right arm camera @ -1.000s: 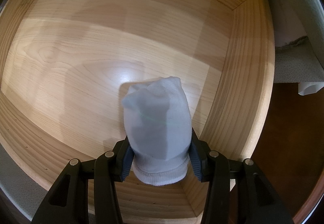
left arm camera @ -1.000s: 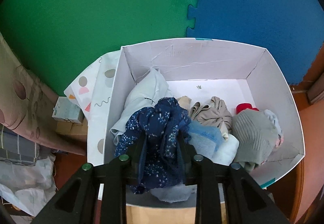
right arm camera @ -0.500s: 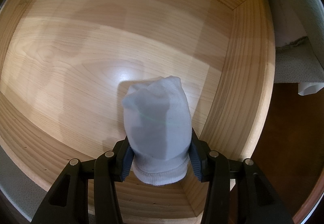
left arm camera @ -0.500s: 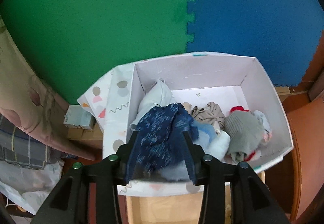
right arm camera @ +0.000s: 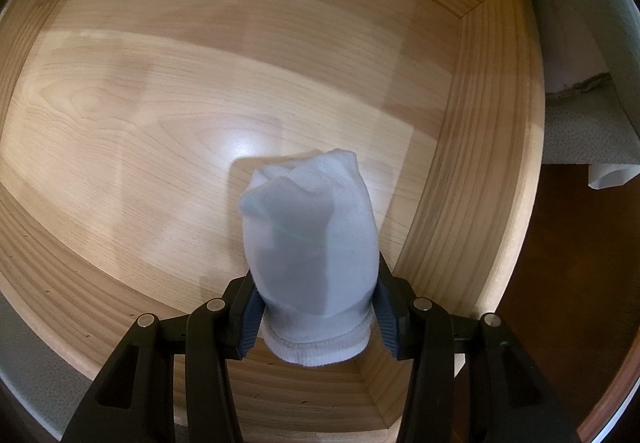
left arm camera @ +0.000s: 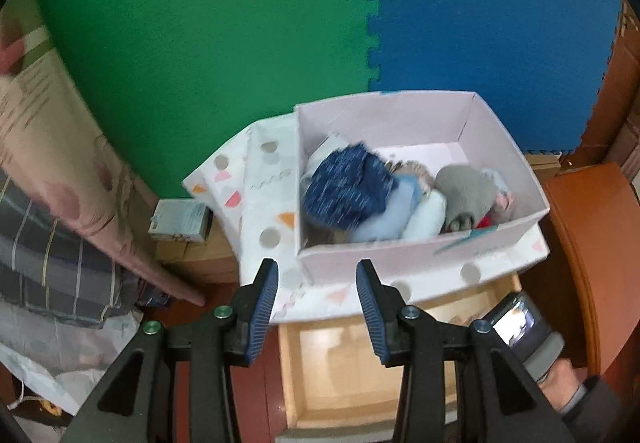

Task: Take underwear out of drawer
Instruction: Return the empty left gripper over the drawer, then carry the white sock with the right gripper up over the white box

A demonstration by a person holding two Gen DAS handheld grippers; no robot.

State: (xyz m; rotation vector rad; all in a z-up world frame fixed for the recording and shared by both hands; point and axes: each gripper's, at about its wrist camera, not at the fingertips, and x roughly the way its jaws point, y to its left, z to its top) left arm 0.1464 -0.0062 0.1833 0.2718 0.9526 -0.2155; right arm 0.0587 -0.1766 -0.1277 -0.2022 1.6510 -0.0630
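Observation:
The dark blue patterned underwear [left arm camera: 348,191] lies on top of several other garments in the white cardboard box [left arm camera: 384,115]. My left gripper [left arm camera: 316,267] hangs open above and in front of the box, with nothing between its fingers. In the right wrist view my right gripper [right arm camera: 316,271] is shut on a rolled white garment [right arm camera: 312,243]. It holds the garment just over the bare floor of the wooden drawer [right arm camera: 120,83], close to the drawer's right wall. The left wrist view shows the open drawer [left arm camera: 340,371] below the box, with a person's hand [left arm camera: 560,379] beside it.
The box stands on a white lid with coloured shapes [left arm camera: 256,179]. Green [left arm camera: 200,23] and blue [left arm camera: 500,11] foam mats lie behind it. A small carton [left arm camera: 180,219] and folded fabrics [left arm camera: 48,235] sit at the left. Brown wooden furniture [left arm camera: 580,223] borders the right.
My left gripper let go of the blue underwear, which dropped onto the pile in the box, then drew back and upward. The right gripper and its white garment have not moved.

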